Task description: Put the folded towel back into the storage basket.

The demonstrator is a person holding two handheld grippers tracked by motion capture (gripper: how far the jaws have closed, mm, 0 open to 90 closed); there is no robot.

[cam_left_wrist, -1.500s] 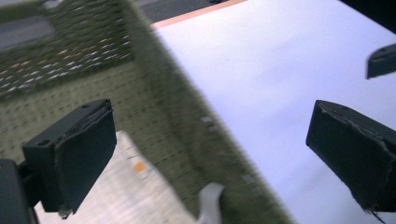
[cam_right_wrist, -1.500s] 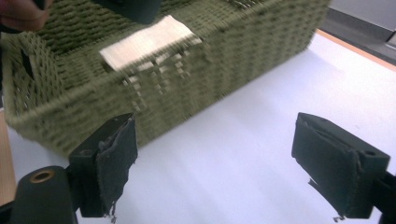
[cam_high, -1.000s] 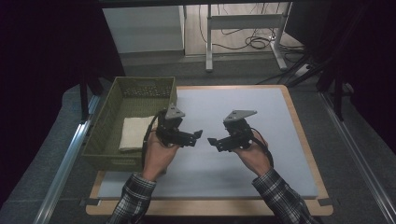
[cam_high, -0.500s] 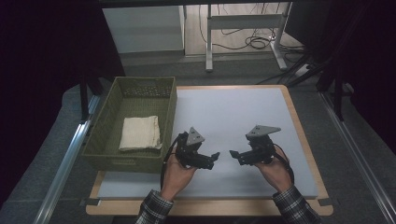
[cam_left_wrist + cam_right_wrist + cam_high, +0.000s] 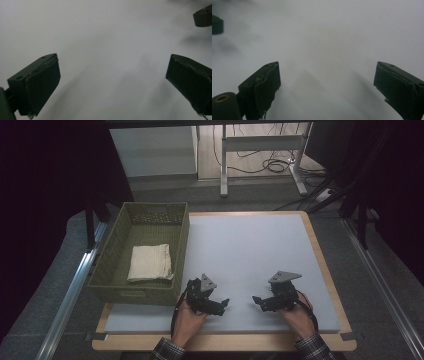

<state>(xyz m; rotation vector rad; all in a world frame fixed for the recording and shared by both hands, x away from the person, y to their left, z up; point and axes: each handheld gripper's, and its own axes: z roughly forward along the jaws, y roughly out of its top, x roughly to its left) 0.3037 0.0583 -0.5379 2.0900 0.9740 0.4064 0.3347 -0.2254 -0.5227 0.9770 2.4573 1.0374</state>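
Black jaws of left gripper (image 5: 222, 304) and right gripper (image 5: 259, 301): both spread wide, empty, low over the grey mat (image 5: 250, 250), well clear of the basket. Cream folded cloth (image 5: 149, 262): lies inside green woven basket (image 5: 137, 287). Advice: withdraw level. Basket's near inner wall hidden.
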